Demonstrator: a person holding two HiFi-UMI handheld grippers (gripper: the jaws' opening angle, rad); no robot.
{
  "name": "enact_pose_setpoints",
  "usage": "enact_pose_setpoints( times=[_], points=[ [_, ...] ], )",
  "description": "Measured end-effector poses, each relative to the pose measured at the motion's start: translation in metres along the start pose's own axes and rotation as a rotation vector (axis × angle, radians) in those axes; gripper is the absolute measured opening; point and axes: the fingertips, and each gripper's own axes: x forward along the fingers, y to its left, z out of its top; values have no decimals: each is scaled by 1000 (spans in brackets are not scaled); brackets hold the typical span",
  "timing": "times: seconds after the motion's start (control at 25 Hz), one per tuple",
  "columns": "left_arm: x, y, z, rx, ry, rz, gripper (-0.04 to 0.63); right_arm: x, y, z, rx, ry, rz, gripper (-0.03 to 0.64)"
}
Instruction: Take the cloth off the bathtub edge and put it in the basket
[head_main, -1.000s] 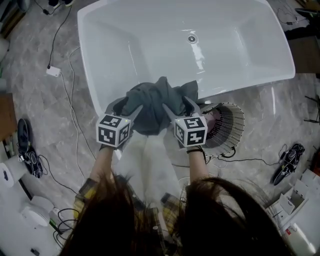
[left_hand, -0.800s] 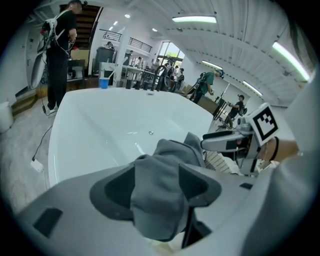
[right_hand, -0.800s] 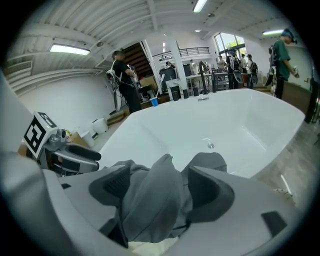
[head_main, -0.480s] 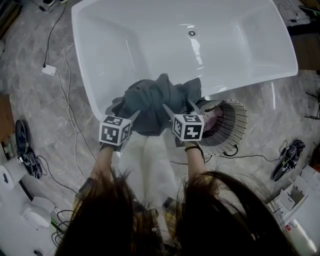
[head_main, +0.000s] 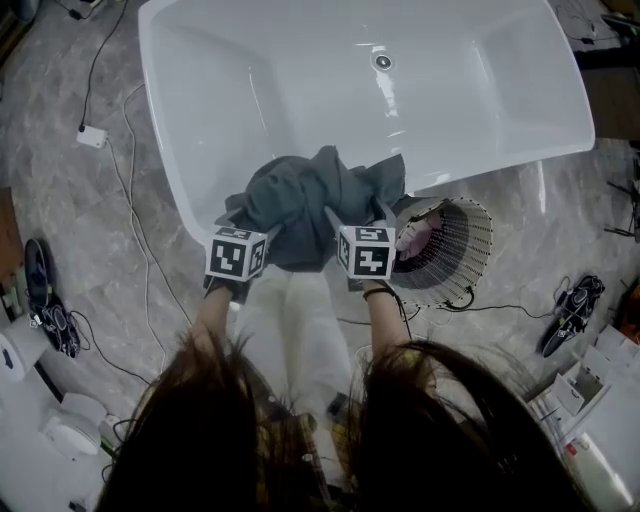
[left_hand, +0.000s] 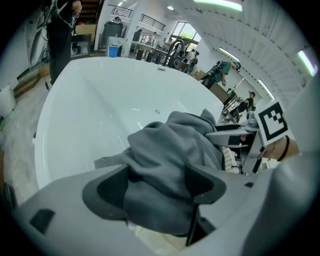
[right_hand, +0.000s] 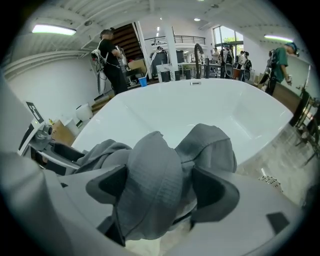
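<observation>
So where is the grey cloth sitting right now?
In the head view the cloth is bunched on the near edge of the bathtub, about mid-frame, just left of the basket on the floor.

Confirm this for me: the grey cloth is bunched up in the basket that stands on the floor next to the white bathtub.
Not right. The cloth is bunched up on the edge of the bathtub, not in the basket, which does stand on the floor next to the bathtub. The head view shows it.
</observation>
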Motion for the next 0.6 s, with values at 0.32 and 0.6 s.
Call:
enact_pose_setpoints(
  times=[0.32,0.6],
  points=[
    [6,-5,-4,-90,47,-49,327,1,0,-2,-17,28,-29,401],
    [5,-15,-3,-57,48,-50,259,0,13,-2,-34,57,14,246]
  ],
)
